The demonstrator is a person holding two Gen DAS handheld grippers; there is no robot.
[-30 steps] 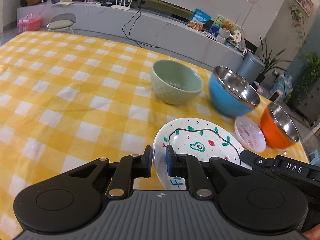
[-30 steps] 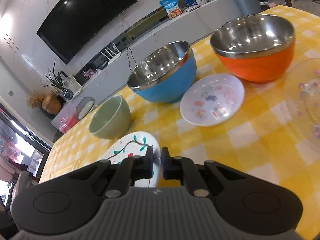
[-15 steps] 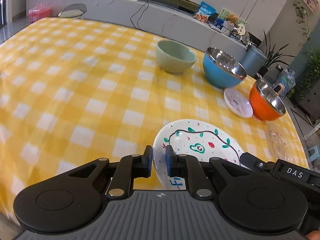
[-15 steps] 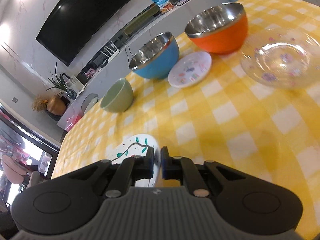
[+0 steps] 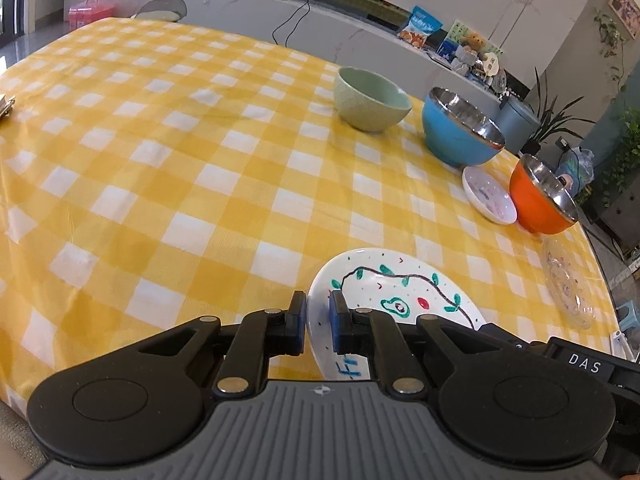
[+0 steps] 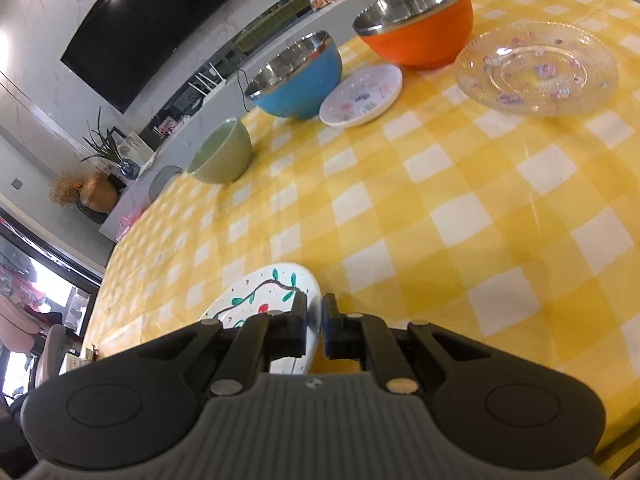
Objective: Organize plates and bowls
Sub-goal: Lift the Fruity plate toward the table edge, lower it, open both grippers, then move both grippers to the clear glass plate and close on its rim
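Observation:
A white plate painted with a vine and an avocado [image 5: 400, 300] is held above the yellow checked table [image 5: 180, 168] by both grippers. My left gripper [image 5: 318, 322] is shut on its left rim. My right gripper [image 6: 315, 326] is shut on its right rim; the plate also shows in the right wrist view [image 6: 256, 300]. Far across the table stand a green bowl [image 5: 372, 100], a blue steel-lined bowl [image 5: 460, 132], a small white patterned plate [image 5: 488, 196], an orange steel-lined bowl [image 5: 544, 200] and a clear glass plate [image 5: 568, 280].
The table's right edge [image 5: 600, 264] runs just past the glass plate. A grey counter [image 5: 320, 20] with snacks and a router lies beyond the table. A small metal object [image 5: 6, 106] lies at the table's left edge.
Both grippers, still holding the painted plate, have pulled back and up from the bowls. The bowls and other plates now look smaller and farther, and the glass plate has come into view.

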